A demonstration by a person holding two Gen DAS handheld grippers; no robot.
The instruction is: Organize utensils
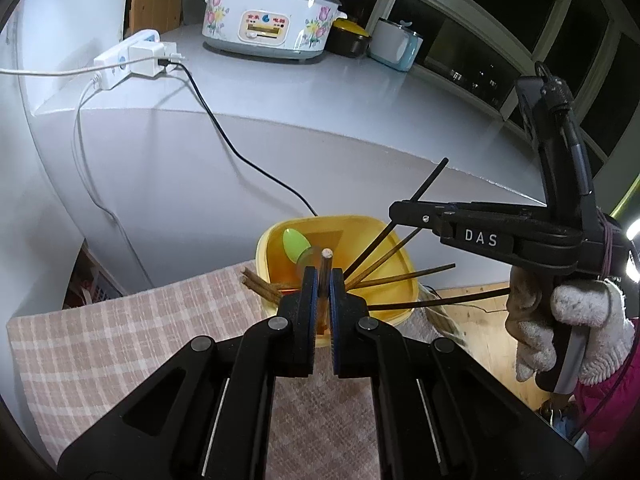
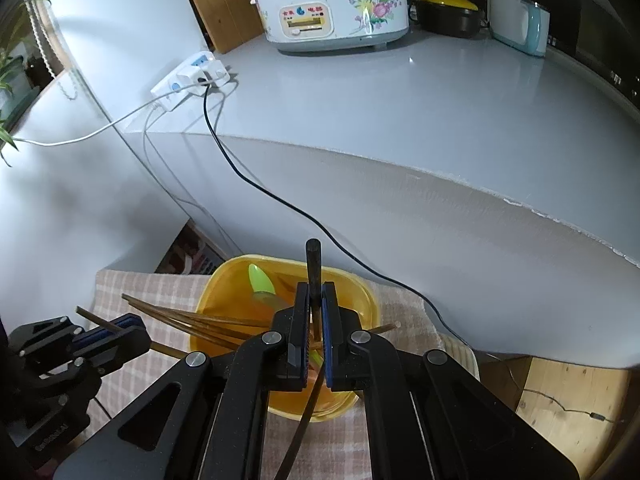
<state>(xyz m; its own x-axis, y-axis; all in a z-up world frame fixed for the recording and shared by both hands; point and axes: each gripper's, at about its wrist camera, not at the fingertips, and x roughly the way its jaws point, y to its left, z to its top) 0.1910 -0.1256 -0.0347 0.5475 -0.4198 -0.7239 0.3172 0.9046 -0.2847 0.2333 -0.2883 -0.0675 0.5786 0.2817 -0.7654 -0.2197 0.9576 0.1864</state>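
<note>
A yellow plastic tub (image 1: 394, 264) stands on a pink checked cloth (image 1: 120, 332). It holds several brown chopsticks (image 1: 400, 278) and a green spoon (image 1: 295, 243). My left gripper (image 1: 324, 280) is shut on a brown chopstick (image 1: 325, 268) over the tub's near side. My right gripper (image 2: 316, 304) is shut on a dark chopstick (image 2: 313, 264) above the tub (image 2: 224, 280). In the left wrist view the right gripper (image 1: 394, 210) hovers over the tub's right rim with the dark chopstick (image 1: 430, 178) sticking up. In the right wrist view the left gripper (image 2: 120, 330) is at the tub's left.
A grey counter (image 2: 400, 92) rises behind the tub. On it stand a flowered cooker (image 1: 270, 14), a power strip (image 1: 128, 58) with cables hanging down, a black pot (image 2: 448, 14) and a blue-white kettle (image 2: 520, 24). A wooden surface (image 2: 572, 392) lies at the right.
</note>
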